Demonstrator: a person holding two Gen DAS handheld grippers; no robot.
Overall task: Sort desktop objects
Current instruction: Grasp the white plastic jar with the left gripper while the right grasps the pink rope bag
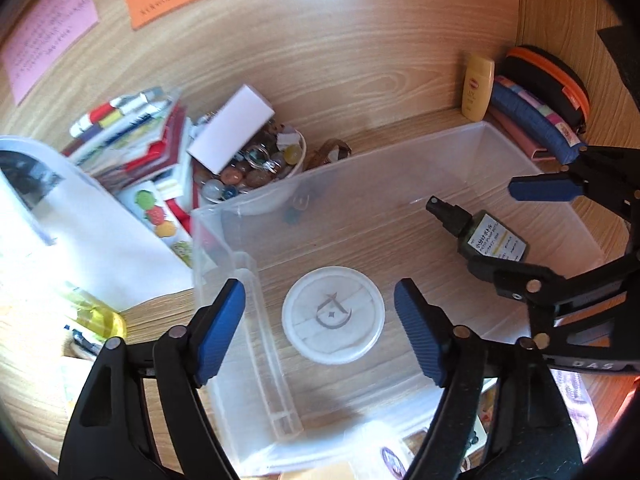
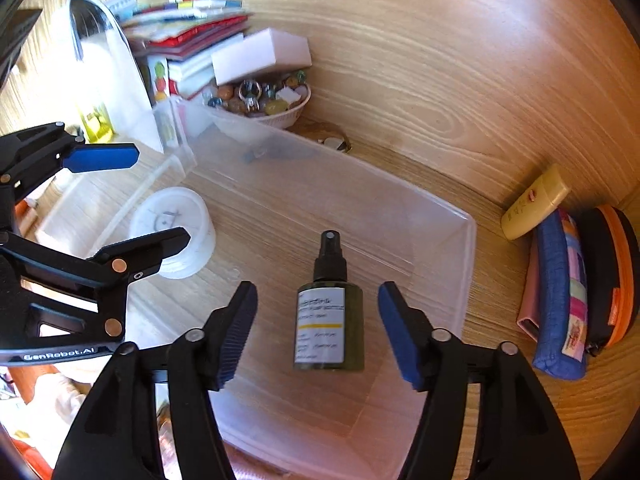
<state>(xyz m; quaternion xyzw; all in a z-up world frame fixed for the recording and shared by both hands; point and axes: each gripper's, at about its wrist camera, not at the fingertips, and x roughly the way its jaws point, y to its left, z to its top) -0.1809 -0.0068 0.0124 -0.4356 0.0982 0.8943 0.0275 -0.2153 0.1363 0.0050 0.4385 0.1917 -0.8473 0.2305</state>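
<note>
Evidently both items lie sorted in the clear bin point(image 2: 464, 264): each hand-held gripper, left point(image 1: 320, 330) over the white jar point(image 1: 333, 315) and right point(image 2: 318, 330) over the spray bottle point(image 2: 330, 312), stands apart, gripping nothing.

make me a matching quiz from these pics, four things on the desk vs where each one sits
Things:
1. spray bottle
2. round white lid
3. yellow tube
4. white block

Places:
A. on top of the bowl of stones
B. outside the clear bin, against the back wall
C. in the bin, between the right gripper's fingers
D. in the bin, between the left gripper's fingers

Pairs: 1-C, 2-D, 3-B, 4-A
</note>
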